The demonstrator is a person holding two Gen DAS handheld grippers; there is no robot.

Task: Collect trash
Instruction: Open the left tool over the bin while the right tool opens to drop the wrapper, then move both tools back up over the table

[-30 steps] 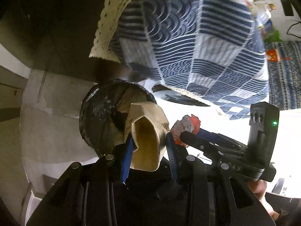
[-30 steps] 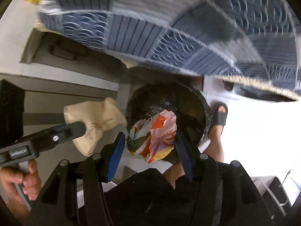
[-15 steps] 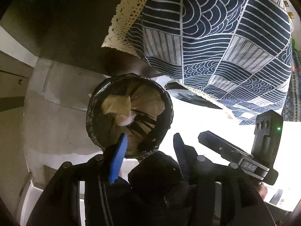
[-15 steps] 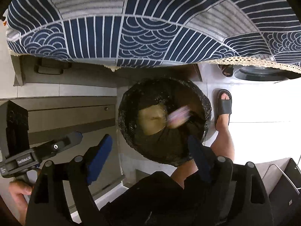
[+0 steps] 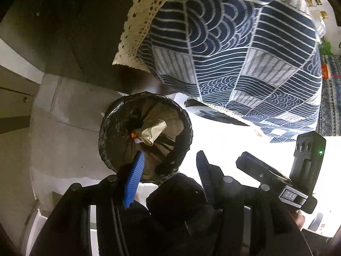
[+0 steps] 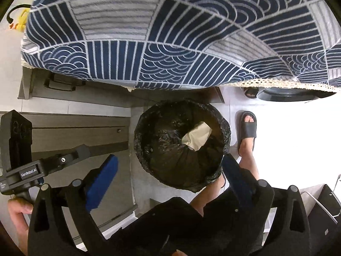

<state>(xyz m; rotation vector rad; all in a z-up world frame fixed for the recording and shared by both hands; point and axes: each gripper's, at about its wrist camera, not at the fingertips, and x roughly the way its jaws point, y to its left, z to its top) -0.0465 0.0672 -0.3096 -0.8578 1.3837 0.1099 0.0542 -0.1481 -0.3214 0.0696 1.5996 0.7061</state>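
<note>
Both grippers hang over the trash bin [image 6: 183, 145], a round bin lined with a black bag that stands on the floor just below the edge of a table covered by a blue patterned cloth [image 6: 170, 32]. The left gripper [image 5: 170, 166] has its jaws apart with nothing between them. The right gripper [image 6: 170, 170] has its jaws opening very wide, and they are also empty. The trash is inside the bin: a beige paper cup [image 5: 153, 131] lies on its side near the bottom, and beside it, touching it, sits a small crumpled wrapper [image 5: 134, 137] with a bit of orange — in the right wrist view the wrapper is hidden by folds of the bag.

The step in hand looks like the release, and it seems done. To finish it well, I think each hand should lift straight up before it swings away, so that a finger does not catch the loose rim of the bag and pull it off the bin. The person's foot in a dark sandal [image 6: 248, 128] stands just beside the bin, so the hands should also keep clear of the leg.

Whether more trash waits on the table I cannot tell from here.
</note>
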